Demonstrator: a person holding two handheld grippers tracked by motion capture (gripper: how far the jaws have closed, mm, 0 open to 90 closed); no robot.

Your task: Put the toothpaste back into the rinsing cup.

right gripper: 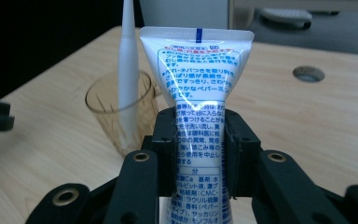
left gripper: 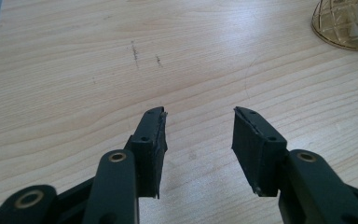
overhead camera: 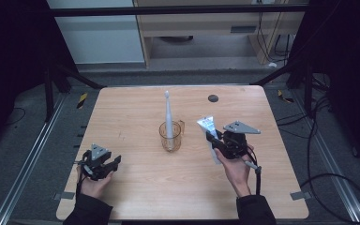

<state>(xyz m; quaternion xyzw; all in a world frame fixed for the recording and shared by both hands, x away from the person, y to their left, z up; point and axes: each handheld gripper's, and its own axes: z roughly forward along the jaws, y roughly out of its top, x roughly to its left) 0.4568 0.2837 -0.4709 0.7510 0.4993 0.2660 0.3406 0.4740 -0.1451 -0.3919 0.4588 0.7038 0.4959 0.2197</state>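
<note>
Right now the right gripper is clamped on a white, blue-printed soft plastic toothpaste tube, pads squeezing its middle, flat crimped end pointing away from the gripper and upward. In the high view the tube is off the table, leaning out in front of the right gripper.

Likely step: carry the tube to the clear amber faceted plastic cup, which sits ahead and to the left of this gripper with a slim white plastic toothbrush standing upright in it. To do it well: keep a steady squeeze, since the tube is slick and squashy, lift above the rim, approach on the side away from the brush, and lower straight so the light cup does not tip.

Left gripper is released, jaws wide apart with nothing between them, hovering low over the pale matte wood-grain table; ribbed black rubbery pads. The cup base is far ahead, off to its right.
</note>
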